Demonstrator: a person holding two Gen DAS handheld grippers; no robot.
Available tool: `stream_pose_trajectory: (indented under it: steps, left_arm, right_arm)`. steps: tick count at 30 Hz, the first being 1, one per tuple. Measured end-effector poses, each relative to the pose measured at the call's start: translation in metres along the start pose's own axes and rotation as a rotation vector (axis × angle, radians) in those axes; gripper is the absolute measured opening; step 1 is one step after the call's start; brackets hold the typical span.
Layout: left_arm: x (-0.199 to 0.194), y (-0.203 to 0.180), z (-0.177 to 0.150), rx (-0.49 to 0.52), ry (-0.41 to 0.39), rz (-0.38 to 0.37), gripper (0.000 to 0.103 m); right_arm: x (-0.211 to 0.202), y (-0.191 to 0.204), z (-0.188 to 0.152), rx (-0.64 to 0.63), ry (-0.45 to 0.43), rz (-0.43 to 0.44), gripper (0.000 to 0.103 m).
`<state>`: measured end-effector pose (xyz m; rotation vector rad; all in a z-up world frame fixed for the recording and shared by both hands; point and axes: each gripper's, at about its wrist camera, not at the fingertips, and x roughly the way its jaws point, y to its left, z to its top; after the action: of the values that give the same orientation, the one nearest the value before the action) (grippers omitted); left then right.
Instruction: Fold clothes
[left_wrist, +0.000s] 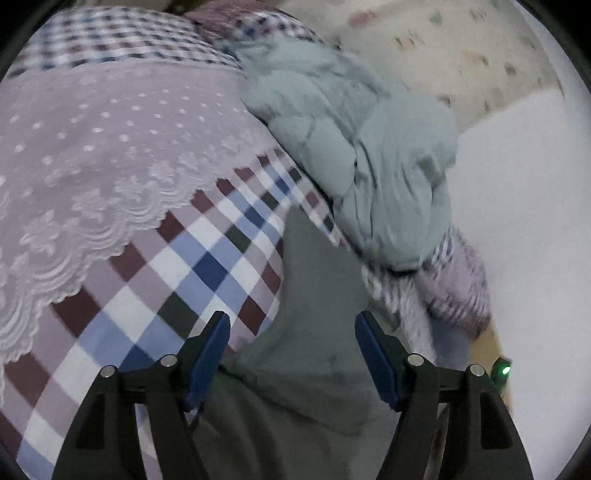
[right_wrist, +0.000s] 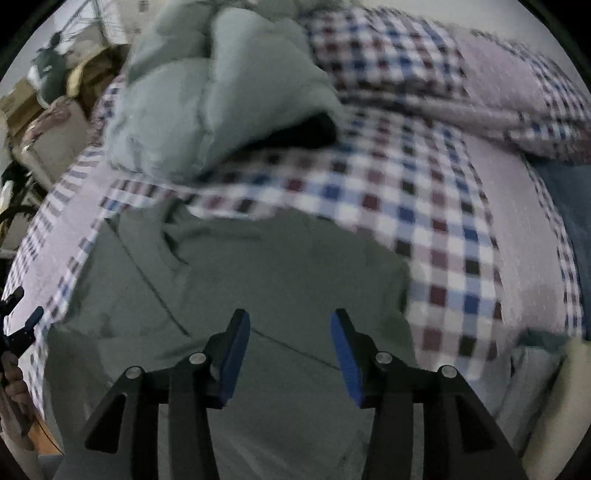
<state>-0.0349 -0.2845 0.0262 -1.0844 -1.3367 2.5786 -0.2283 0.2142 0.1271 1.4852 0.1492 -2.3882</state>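
A grey-green garment (left_wrist: 314, 332) lies spread on a checked bed sheet (left_wrist: 207, 258); it also shows in the right wrist view (right_wrist: 258, 277), with seams and a fold near its top. My left gripper (left_wrist: 292, 325) is open, hovering just over the garment's upper edge, holding nothing. My right gripper (right_wrist: 290, 321) is open above the middle of the garment, holding nothing. A pale green puffy jacket (left_wrist: 362, 155) lies bunched beyond the garment; it also shows in the right wrist view (right_wrist: 221, 92), at the top.
A pink lace cover (left_wrist: 103, 147) lies on the bed at left. A white wall or floor (left_wrist: 524, 221) lies past the bed's right edge. A folded checked quilt (right_wrist: 461, 81) sits at the back right. Boxes and clutter (right_wrist: 44, 92) stand off the bed's left.
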Motion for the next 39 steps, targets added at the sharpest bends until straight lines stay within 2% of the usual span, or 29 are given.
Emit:
stream_pose_trajectory:
  steps: [3, 5, 8, 9, 13, 14, 16, 19, 22, 25, 28, 31, 35, 39]
  left_arm:
    - [0.016, -0.004, -0.006, 0.03, 0.052, 0.013, 0.073]
    - [0.022, -0.008, -0.008, 0.063, 0.062, 0.053, 0.073]
    - [0.027, -0.015, -0.01, 0.116, 0.074, 0.106, 0.061]
    - [0.029, -0.016, -0.01, 0.129, 0.082, 0.124, 0.052]
    - [0.034, -0.014, -0.011, 0.151, 0.097, 0.183, 0.032]
    - [0.034, -0.012, -0.011, 0.153, 0.098, 0.191, 0.029]
    - [0.033, -0.01, -0.01, 0.158, 0.1, 0.207, 0.019]
    - [0.034, -0.008, -0.01, 0.169, 0.095, 0.224, 0.01]
    - [0.035, -0.007, -0.01, 0.168, 0.083, 0.225, 0.006]
    - [0.035, -0.005, -0.009, 0.157, 0.072, 0.226, 0.004]
    - [0.033, -0.002, -0.008, 0.14, 0.058, 0.228, 0.002]
    - [0.031, 0.001, -0.006, 0.128, 0.036, 0.266, 0.0]
    - [0.03, 0.006, -0.004, 0.104, 0.038, 0.244, 0.0]
    - [0.031, -0.001, -0.006, 0.117, 0.06, 0.133, 0.0]
  right_arm:
    - [0.003, -0.019, -0.014, 0.041, 0.017, 0.007, 0.049]
    - [0.005, -0.024, -0.024, 0.034, 0.03, 0.015, 0.049]
    - [0.01, -0.025, -0.034, 0.015, 0.047, 0.001, 0.049]
    - [0.01, -0.022, -0.033, 0.005, 0.039, 0.007, 0.049]
    - [0.009, 0.009, -0.019, -0.065, -0.013, 0.072, 0.049]
    - [0.01, 0.024, -0.012, -0.098, -0.025, 0.1, 0.049]
    - [0.02, 0.059, 0.0, -0.171, -0.018, 0.155, 0.049]
    - [0.039, 0.113, 0.017, -0.282, 0.003, 0.234, 0.049]
    - [0.061, 0.16, 0.028, -0.384, 0.031, 0.298, 0.047]
    - [0.085, 0.193, 0.035, -0.466, 0.065, 0.314, 0.044]
    - [0.102, 0.212, 0.042, -0.519, 0.087, 0.304, 0.043]
    - [0.115, 0.221, 0.046, -0.547, 0.114, 0.3, 0.043]
    - [0.125, 0.228, 0.044, -0.592, 0.153, 0.291, 0.044]
    - [0.129, 0.227, 0.047, -0.604, 0.181, 0.312, 0.044]
